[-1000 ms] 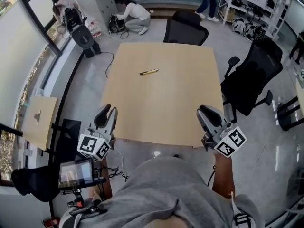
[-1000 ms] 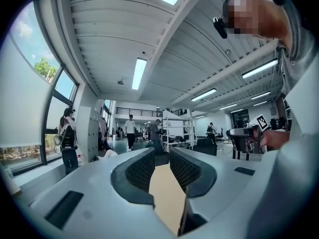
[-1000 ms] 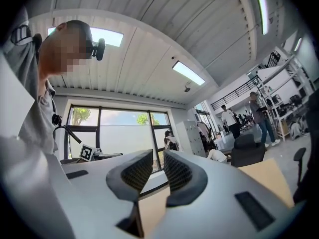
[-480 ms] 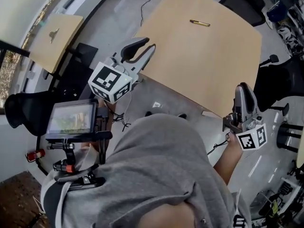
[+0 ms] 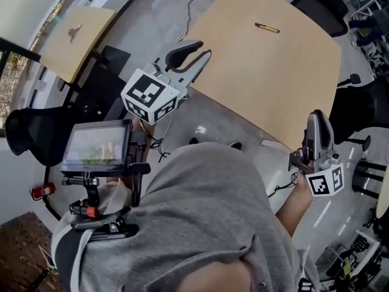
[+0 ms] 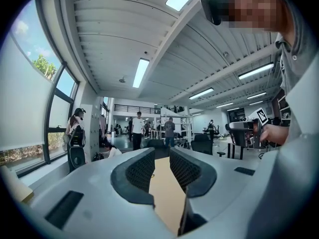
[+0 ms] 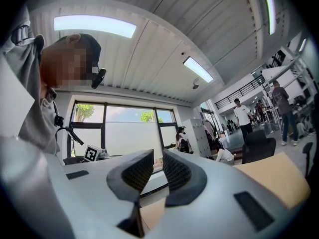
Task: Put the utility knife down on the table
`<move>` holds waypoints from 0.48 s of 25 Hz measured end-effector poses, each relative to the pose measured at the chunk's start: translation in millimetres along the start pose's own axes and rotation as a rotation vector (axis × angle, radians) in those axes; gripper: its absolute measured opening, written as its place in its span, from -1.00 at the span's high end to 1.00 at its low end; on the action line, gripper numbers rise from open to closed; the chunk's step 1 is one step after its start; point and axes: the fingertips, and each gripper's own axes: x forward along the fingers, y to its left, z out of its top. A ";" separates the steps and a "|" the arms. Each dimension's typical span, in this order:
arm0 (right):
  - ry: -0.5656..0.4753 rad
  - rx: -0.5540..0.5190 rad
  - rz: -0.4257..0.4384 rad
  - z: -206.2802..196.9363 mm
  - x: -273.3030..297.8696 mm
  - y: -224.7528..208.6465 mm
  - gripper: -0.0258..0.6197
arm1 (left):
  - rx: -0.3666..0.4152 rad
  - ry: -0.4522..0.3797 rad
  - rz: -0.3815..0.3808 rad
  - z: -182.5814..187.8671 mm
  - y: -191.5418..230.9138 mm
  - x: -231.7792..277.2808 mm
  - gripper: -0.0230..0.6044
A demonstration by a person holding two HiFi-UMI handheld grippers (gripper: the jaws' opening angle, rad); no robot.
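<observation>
Yellow utility knife [image 5: 267,27] is lying far off on the table [image 5: 261,90]. The left gripper [image 5: 197,48] and right gripper [image 5: 317,119] are holding nothing, jaws narrowly apart. The job is looking done, so nothing is needing a grab next.

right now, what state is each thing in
utility knife: lying flat on the table, far from both grippers
left gripper: fingers apart, nothing between them
right gripper: fingers apart, nothing between them
monitor: screen lit
</observation>
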 end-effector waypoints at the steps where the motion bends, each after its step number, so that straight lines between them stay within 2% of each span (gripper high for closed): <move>1: 0.003 0.000 -0.003 -0.9 -1.2 0.1 0.73 | 0.000 -0.002 -0.002 0.1 -0.5 0.0 0.63; 12: 0.015 -0.003 -0.013 1.9 -2.7 0.6 0.73 | -0.009 -0.013 -0.025 3.2 -6.0 8.1 0.63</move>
